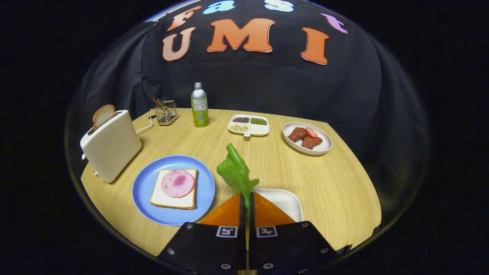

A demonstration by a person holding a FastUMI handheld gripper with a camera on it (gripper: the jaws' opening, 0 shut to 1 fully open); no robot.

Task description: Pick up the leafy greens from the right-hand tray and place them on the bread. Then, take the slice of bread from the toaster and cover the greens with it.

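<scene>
standing up from the gripper [246, 199], the leafy greens [235, 172] are clamped at the stem between both fingers, pressed together, above the white tray [284, 200]. just left, bread [174, 196] topped with ham [177, 183] is seen on the blue plate [147, 187]. another slice [102, 115] is held in the toaster [111, 147] beyond it.

A round light-wood table [344, 191] carries my spread: a white toaster [110, 151] at its left edge, a blue plate [153, 214] beside it, a white tray [284, 200] just ahead of my fingers. Along the far side stand a wire holder [166, 113], a green-labelled bottle [199, 105], a divided dish [249, 125] and an oval plate [307, 138].
</scene>
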